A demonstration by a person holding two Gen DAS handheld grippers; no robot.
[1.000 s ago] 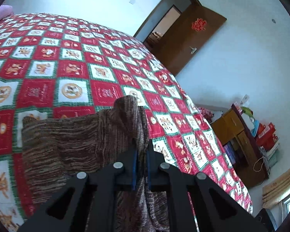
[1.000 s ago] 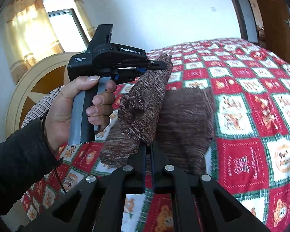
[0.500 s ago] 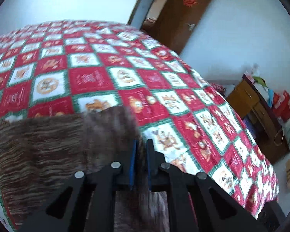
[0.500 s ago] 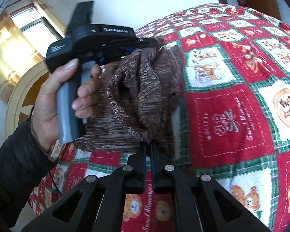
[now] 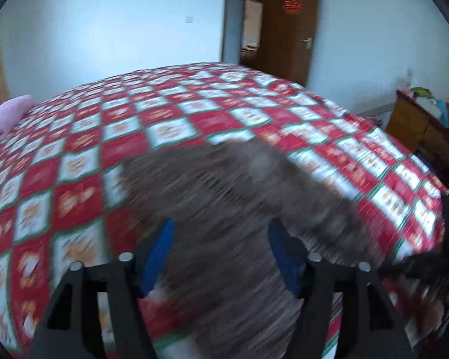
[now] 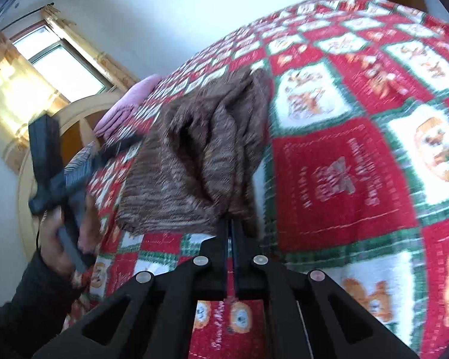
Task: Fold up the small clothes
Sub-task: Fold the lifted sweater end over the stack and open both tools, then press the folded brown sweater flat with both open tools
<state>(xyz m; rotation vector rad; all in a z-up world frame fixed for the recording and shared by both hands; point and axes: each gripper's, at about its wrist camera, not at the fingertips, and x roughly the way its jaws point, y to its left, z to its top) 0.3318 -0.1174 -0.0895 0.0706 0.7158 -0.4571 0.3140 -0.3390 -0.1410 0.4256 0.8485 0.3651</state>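
The left gripper (image 5: 220, 254) is opening — the brown knit garment (image 5: 239, 197) lies at twelve o'clock, unpinched; the right gripper (image 6: 232, 227) pinches its hem on the bed (image 6: 344, 179).

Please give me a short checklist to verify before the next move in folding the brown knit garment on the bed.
1. Left gripper free of the cloth: ok, its jaws are opening, blue pads apart.
2. Right gripper holds the brown knit garment: ok, shut on a corner.
3. Garment lies flat: not ok, bunched in ridges.
4. Garment rests on the bedspread, away from its edge: cannot tell, blurred.
5. Pink pillow apart from garment: ok.
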